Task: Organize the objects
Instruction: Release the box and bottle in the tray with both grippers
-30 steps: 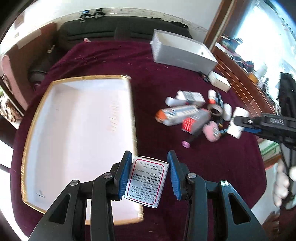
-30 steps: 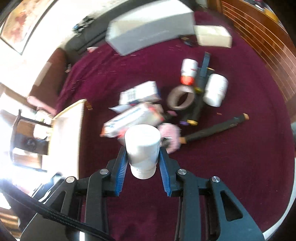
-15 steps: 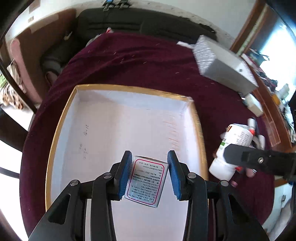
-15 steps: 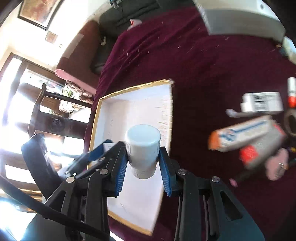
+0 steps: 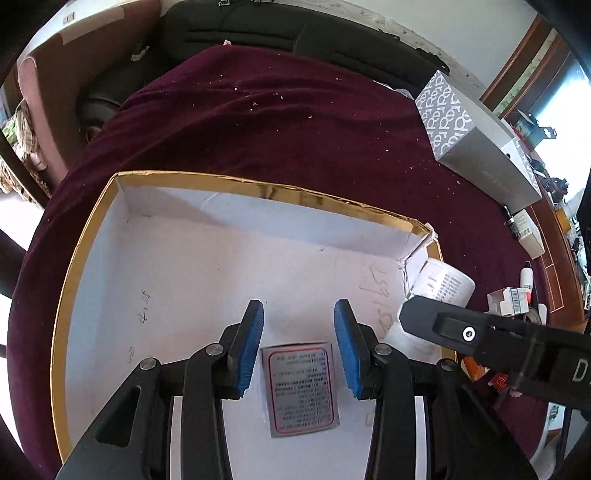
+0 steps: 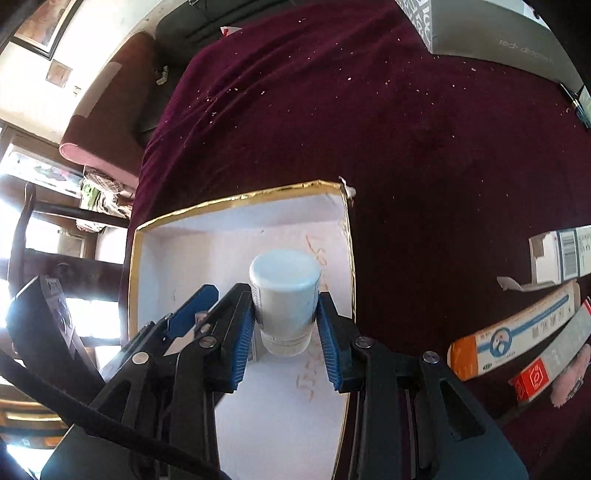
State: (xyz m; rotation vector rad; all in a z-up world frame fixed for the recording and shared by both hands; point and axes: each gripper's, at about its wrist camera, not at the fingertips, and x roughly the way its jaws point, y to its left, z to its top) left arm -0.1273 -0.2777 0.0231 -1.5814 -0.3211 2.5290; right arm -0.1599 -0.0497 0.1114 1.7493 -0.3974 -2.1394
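A white, gold-rimmed shallow box lies on the dark red cloth; it also shows in the right wrist view. My left gripper is open above the box floor. A small red-bordered printed box lies flat on the box floor below its fingers, apart from both pads. My right gripper is shut on a white bottle and holds it over the box's right part. The bottle and the right gripper also show at the right in the left wrist view.
A large grey patterned carton lies at the back right. Loose items lie right of the white box: a white carton, an orange-ended tube box, a red-ended box. Black cushions line the far edge.
My left gripper opened and let go of the small printed box, which now lies on the box floor. My right gripper carried the white bottle further over the box.
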